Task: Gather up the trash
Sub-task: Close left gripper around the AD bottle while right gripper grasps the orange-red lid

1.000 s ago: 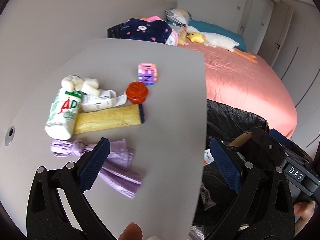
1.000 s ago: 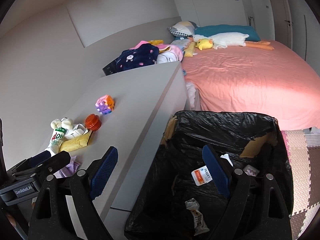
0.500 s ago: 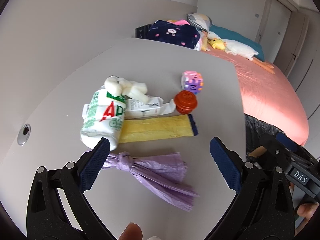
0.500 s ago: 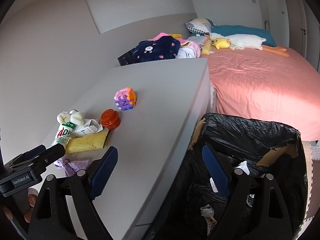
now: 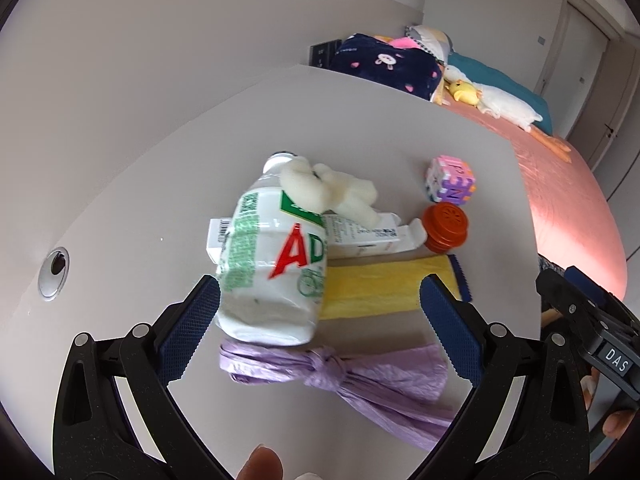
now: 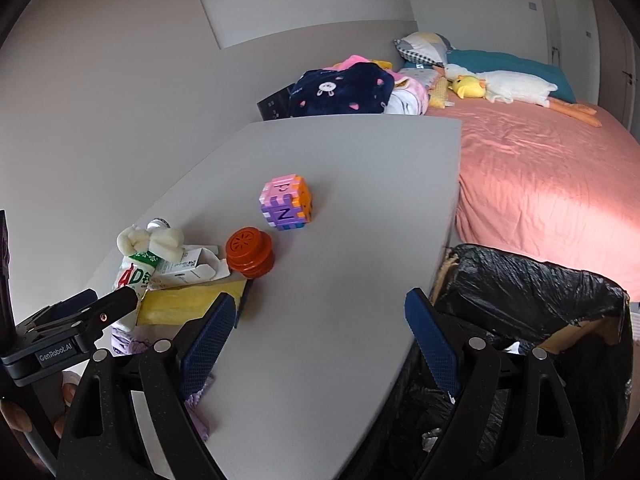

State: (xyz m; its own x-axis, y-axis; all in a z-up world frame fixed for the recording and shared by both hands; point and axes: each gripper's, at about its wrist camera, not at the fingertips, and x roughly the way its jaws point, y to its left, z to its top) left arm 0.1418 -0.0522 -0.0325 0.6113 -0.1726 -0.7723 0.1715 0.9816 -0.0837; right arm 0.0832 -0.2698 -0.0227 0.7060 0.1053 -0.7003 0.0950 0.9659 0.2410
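My left gripper point(image 5: 320, 328) stood wide open and empty, framing the bottle point(image 5: 276, 264) at centre frame; my right gripper point(image 6: 316, 344) gaped empty beside the black trash bag point(image 6: 532, 292).

My left gripper point(image 5: 320, 320) and right gripper point(image 6: 316, 340): black frames, blue textured pads. Desk point(image 5: 380, 128): plain grey. Bottle point(image 5: 272, 264): white, green print, red letters. Wrapper point(image 5: 380, 286): yellow, dark blue edge. Knotted bag point(image 5: 360, 376): lilac. Disc point(image 5: 446, 227): orange-red. Cube point(image 5: 450, 180): pink, purple, orange, lettered. Bin liner point(image 6: 528, 288): black. Bedspread point(image 6: 540, 176): salmon pink.
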